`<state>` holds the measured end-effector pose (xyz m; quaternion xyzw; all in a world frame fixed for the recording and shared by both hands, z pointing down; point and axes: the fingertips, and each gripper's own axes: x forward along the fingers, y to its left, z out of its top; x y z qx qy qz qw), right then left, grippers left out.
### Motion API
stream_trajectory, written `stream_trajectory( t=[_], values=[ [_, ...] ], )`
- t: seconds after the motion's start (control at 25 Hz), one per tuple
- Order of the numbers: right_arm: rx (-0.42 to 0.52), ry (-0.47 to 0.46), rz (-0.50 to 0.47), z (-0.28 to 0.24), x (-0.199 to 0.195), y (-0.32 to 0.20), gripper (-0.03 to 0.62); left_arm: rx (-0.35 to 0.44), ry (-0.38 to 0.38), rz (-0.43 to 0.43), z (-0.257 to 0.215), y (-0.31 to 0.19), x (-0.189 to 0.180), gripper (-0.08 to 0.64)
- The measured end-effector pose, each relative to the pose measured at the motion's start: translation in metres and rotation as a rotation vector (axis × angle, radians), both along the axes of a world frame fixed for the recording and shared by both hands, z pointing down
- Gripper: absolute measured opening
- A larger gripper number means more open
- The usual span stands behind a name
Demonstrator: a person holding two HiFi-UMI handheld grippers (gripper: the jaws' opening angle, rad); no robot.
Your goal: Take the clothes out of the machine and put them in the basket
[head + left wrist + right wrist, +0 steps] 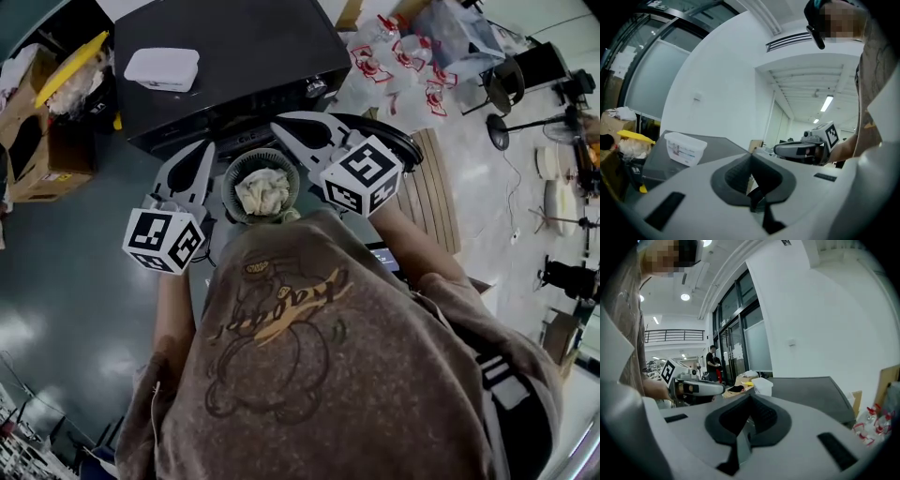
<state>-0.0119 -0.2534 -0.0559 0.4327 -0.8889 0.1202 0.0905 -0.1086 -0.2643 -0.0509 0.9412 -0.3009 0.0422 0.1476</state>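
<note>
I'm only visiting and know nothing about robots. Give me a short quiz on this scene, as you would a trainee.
1. True or false: the basket is empty.
2. What sits on the black machine? A) white tub B) kettle C) shoe
3. Fill in: the left claw and right claw are both ____.
Key: 1 false, a cloth lies in it; 2 A; 3 shut.

Bright ceiling lights, fisheye edges, dark vignette

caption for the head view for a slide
From above: left gripper and right gripper, both shut, flank a basket of pale clothes before a dark machine.
</note>
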Motion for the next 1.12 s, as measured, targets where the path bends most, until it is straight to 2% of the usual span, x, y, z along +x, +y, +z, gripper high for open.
stream_trajectory(
  t=[0.36,0.64,0.8,1.12],
  values=[
    [-0.016,0.004,-0.060,0.011,0.013,-0.009,-0.003,0.015,-0.015,-0.006,0.014,-0.005,0.023,0.006],
    [-0.011,-0.041,-0.020,0.014,0.031,-0.022,-0.003,0.007,-0.013,-0.010,0.016,-0.011,0.040,0.006],
    [-0.018,-0.054,-0.012,0.016,0.034,-0.024,-0.003,0.001,-0.007,-0.027,0.016,-0.012,0.040,0.006],
    [-0.023,-0.031,-0.056,0.020,0.026,-0.025,-0.003,-0.008,-0.009,-0.073,0.019,-0.013,0.028,0.006]
  ],
)
